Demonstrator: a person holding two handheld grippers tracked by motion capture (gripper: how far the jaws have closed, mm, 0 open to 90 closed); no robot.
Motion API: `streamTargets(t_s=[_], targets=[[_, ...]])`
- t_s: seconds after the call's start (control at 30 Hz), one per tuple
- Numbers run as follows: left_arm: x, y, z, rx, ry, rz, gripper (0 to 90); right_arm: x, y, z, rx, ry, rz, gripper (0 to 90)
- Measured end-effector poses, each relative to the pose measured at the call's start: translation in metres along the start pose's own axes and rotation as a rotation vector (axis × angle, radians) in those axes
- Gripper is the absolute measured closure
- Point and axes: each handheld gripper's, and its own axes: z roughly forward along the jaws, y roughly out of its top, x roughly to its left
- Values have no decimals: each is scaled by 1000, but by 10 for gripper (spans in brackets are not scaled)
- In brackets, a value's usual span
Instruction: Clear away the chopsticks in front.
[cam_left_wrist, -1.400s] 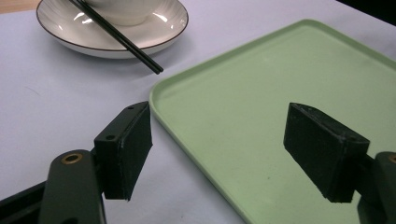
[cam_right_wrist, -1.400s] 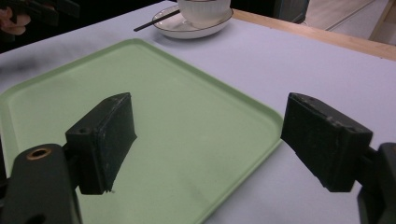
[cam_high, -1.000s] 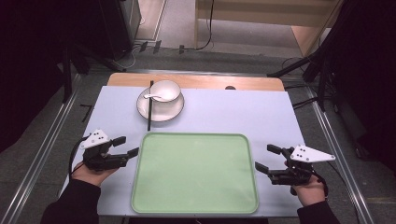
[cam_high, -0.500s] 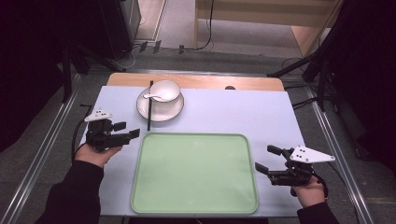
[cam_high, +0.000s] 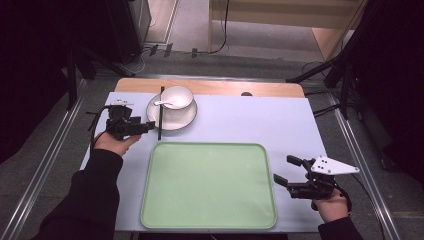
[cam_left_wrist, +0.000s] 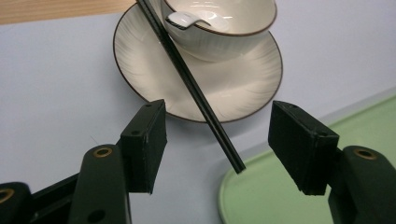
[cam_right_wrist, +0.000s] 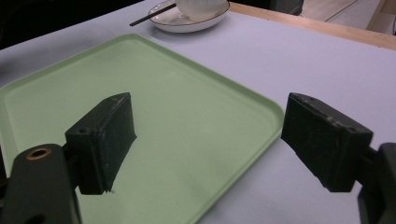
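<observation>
A white bowl (cam_high: 176, 96) with a white spoon (cam_high: 167, 104) in it stands on a white plate (cam_high: 172, 119) at the back left of the table. Black chopsticks (cam_high: 160, 112) lie across the plate's left rim. My left gripper (cam_high: 146, 126) is just left of the chopsticks' near end, open. Its jaws have just been closing a little. In the left gripper view the chopsticks (cam_left_wrist: 189, 81) point down between the jaws without touching either pad (cam_left_wrist: 147, 144). My right gripper (cam_high: 283, 169) rests open by the right edge of the green tray (cam_high: 207, 185), holding nothing.
The light blue table top (cam_high: 250, 120) ends in a wooden strip (cam_high: 225, 88) at the back. The tray (cam_right_wrist: 177, 107) is bare and takes up the front middle. Metal rails run along both sides of the table.
My left gripper has moved from beside the tray's left edge away from the person to the plate and chopsticks, and its jaws look slightly narrower. The right gripper has stayed put.
</observation>
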Motion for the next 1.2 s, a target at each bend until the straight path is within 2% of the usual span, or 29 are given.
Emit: streamTargets(t_s=[0.1, 0.17, 0.27, 0.43, 0.73, 0.87, 0.97, 1.07, 1.2], targets=[[3, 8, 9, 15, 30, -14, 392, 1, 0, 0, 2, 2, -1, 180], [4, 11, 13, 29, 62, -3, 395, 1, 0, 0, -1, 3, -5, 180], [7, 16, 20, 29, 49, -38, 408, 1, 0, 0, 0, 5, -6, 180], [13, 18, 34, 46, 62, -61, 414, 1, 0, 0, -7, 7, -12, 184], [5, 18, 54, 97, 66, -36, 476, 0, 1, 0, -11, 5, -12, 188], [5, 19, 59, 93, 73, -63, 499, 1, 1, 0, -11, 12, -17, 193], [7, 20, 63, 99, 77, -58, 501, 1, 1, 0, -12, 12, -14, 194], [9, 21, 65, 97, 84, -72, 516, 1, 1, 0, -7, 14, -16, 194], [9, 20, 67, 107, 89, -65, 520, 2, 1, 1, -3, 17, -20, 194]])
